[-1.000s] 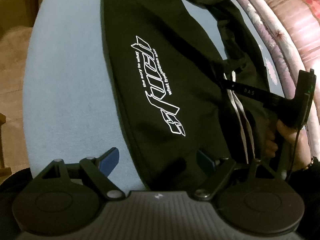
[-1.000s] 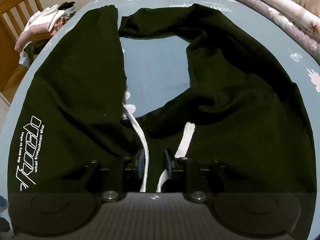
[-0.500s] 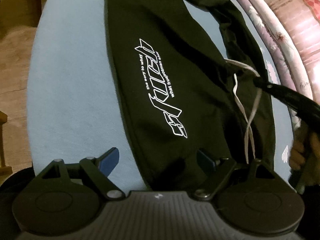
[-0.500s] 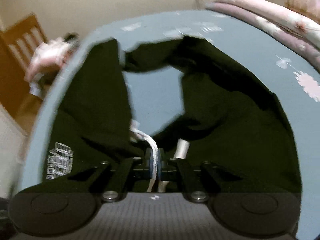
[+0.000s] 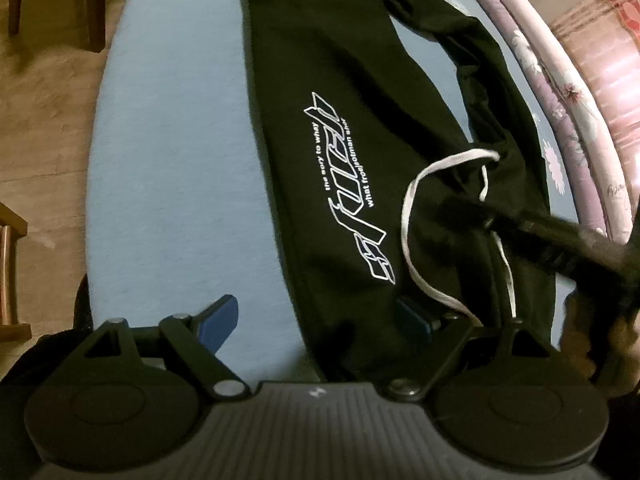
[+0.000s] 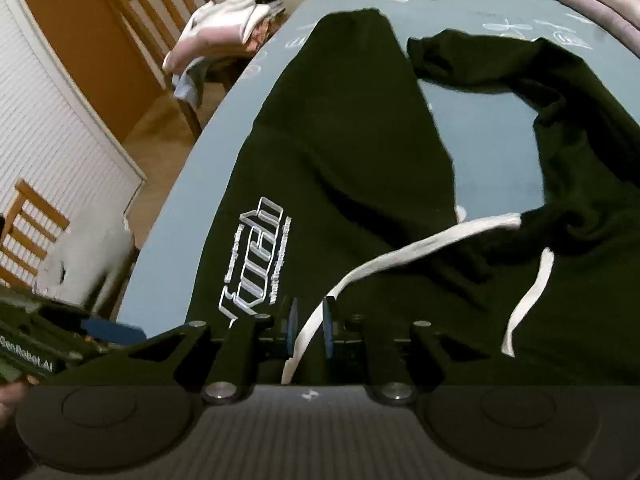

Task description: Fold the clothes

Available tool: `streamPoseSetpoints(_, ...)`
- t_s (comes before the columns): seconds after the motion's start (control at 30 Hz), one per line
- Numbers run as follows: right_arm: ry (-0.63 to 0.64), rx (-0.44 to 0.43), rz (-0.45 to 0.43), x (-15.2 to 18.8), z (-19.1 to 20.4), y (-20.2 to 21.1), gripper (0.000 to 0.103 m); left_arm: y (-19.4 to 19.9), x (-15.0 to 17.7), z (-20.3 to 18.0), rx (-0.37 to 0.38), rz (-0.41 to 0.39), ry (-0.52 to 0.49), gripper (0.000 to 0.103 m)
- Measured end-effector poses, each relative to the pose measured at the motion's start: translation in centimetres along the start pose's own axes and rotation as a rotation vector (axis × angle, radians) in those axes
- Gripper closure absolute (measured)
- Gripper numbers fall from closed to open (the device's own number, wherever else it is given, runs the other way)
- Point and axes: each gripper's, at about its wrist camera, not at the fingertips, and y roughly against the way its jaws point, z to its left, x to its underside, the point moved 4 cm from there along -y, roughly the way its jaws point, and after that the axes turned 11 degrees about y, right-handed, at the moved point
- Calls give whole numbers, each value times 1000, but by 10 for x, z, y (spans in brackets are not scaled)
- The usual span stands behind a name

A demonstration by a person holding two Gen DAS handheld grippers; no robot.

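Right gripper (image 6: 307, 330): jaws narrow and opening, a white drawstring (image 6: 400, 260) running between the pads, apparently no longer pinched. The cord trails out toward 2 o'clock to the waistband of the black trousers (image 6: 340, 152). Judgement: the cord is being drawn clear of the cloth so it won't bunch inside a fold.

Left gripper (image 5: 316, 318): released, jaws wide, straddling the waist edge of the trousers at 12 o'clock; one pad over bare blue bench (image 5: 172, 160), the other over or against the black cloth, nothing pinched. Likely poised to take the waistband.

Trousers lie spread on the bench, white printed logo (image 5: 348, 196) up, legs splayed apart toward 12 and 2 o'clock. Not yet folded.
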Motion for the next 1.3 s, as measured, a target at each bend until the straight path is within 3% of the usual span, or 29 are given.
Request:
streamPoseSetpoints(0.07,-30,46,-39,-12,-17,6,64,-3,-1,2,2,6,8,18)
streamPoseSetpoints(0.1,-36,71,-56,-19,-27,7,62,-5,-1,2,3,10,9,18)
streamPoseSetpoints(0.2,-80,88,-51,-46,-64,-9,62,-8,-2,0,16,24,1,18)
streamPoseSetpoints(0.33,-114,78,26,-76,-106,-55,56,-11,-5,-1,30,31,1,18)
streamPoseSetpoints(0.47,-129,42,108,-85,-121,-95,56,-14,-11,6,34,37,17,18)
streamPoseSetpoints(0.5,-122,32,134,-85,-122,-105,58,-15,-13,8,32,39,24,18)
streamPoseSetpoints(0.57,-64,77,123,-91,-118,-111,98,-17,-16,12,37,45,33,18)
streamPoseSetpoints(0.7,-28,180,36,-108,-120,-113,99,-18,-22,14,60,45,43,18)
streamPoseSetpoints(0.8,-10,208,52,-108,-120,-126,99,-17,-24,12,60,37,33,18)
streamPoseSetpoints(0.9,-12,228,66,-108,-118,-128,91,-16,-25,12,58,33,35,18)
streamPoseSetpoints(0.97,-30,251,62,-109,-118,-118,72,-16,-24,13,51,31,36,18)
streamPoseSetpoints(1.07,-51,253,14,-108,-114,-91,67,-15,-23,12,48,23,34,18)
streamPoseSetpoints(1.17,-41,199,-20,-108,-99,-71,63,-16,-23,10,37,20,31,18)
streamPoseSetpoints(1.3,18,104,24,-110,-71,-69,61,-13,-28,3,53,-2,-2,18)
